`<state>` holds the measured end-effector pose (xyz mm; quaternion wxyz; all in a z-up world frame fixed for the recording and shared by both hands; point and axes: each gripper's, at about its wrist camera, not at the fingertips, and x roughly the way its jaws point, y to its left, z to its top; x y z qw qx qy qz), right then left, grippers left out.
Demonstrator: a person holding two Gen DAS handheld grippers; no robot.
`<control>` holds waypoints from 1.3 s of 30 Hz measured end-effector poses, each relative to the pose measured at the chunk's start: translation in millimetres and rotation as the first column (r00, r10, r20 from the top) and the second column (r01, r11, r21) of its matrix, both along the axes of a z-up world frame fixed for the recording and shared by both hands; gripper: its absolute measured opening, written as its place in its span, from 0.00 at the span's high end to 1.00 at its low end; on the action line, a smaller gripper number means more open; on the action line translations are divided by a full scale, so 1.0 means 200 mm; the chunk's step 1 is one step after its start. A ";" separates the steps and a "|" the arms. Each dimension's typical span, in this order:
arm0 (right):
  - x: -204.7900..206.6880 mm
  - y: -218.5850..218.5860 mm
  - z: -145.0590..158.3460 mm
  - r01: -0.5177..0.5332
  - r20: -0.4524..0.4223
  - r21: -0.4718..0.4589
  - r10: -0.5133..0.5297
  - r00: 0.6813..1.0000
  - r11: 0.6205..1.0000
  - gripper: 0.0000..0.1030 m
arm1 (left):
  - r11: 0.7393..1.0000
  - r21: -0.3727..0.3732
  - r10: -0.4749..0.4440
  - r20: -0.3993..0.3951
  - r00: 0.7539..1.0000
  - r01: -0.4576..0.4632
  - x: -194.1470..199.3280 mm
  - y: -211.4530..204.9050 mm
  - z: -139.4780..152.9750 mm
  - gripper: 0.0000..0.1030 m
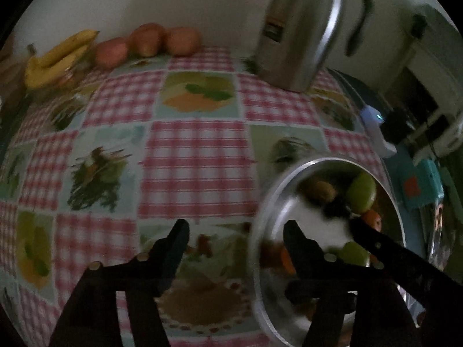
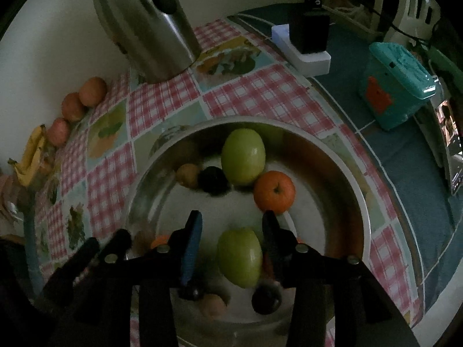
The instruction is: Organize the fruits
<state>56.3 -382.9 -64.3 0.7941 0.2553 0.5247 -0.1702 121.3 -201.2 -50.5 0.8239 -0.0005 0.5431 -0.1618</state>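
Observation:
A steel bowl (image 2: pixel 341 170) (image 1: pixel 260 219) on the checked tablecloth holds two green apples (image 2: pixel 243 156) (image 2: pixel 240 257), an orange (image 2: pixel 275 192), a kiwi (image 2: pixel 188 175), a dark plum (image 2: pixel 213 180) and more fruit near its front. My right gripper (image 2: pixel 231 222) is open above the bowl, its fingers either side of the nearer green apple, apart from it. My left gripper (image 1: pixel 235 231) is open and empty over the cloth at the bowl's left rim. Bananas (image 1: pixel 55 57) and three reddish-orange fruits (image 1: pixel 147 42) lie along the far wall.
A steel kettle (image 1: pixel 301 34) (image 2: pixel 144 26) stands at the back of the table (image 1: pixel 191 156). Right of the table's edge are a white power strip with a black adapter (image 2: pixel 306 40), a teal box (image 2: pixel 396 86) and a lit screen (image 2: pixel 450 144).

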 end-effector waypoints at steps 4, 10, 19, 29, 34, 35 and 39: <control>0.00 0.05 0.00 -0.028 -0.008 -0.018 0.028 1.000 0.999 0.57 | 0.998 0.020 0.055 0.007 0.998 -0.055 0.01 0.09 0.01 0.15; 0.00 0.16 0.02 -0.079 -0.018 -0.063 0.078 0.997 0.995 0.38 | 0.994 0.036 0.099 0.041 0.994 -0.100 0.00 0.17 0.03 0.00; -0.04 0.27 0.02 -0.130 -0.020 -0.085 0.128 0.992 0.988 0.30 | 0.976 0.133 0.169 0.043 0.985 -0.173 -0.02 0.31 0.00 0.00; -0.12 0.33 0.01 -0.137 -0.008 -0.099 0.137 0.991 0.986 0.18 | 0.928 0.218 0.295 0.063 0.953 -0.302 -0.09 0.49 0.03 0.00; -0.17 0.35 0.03 -0.139 -0.013 -0.117 0.138 0.990 0.983 0.18 | 0.900 0.302 0.297 0.106 0.949 -0.315 -0.14 0.51 0.07 0.00; -0.18 0.36 0.03 -0.140 -0.013 -0.121 0.139 0.990 0.983 0.17 | 0.898 0.310 0.292 0.108 0.950 -0.311 -0.15 0.51 0.08 0.00; -0.23 0.38 0.04 -0.148 -0.018 -0.133 0.147 0.989 0.980 0.18 | 0.906 0.286 0.305 0.068 0.950 -0.311 -0.20 0.56 0.09 0.00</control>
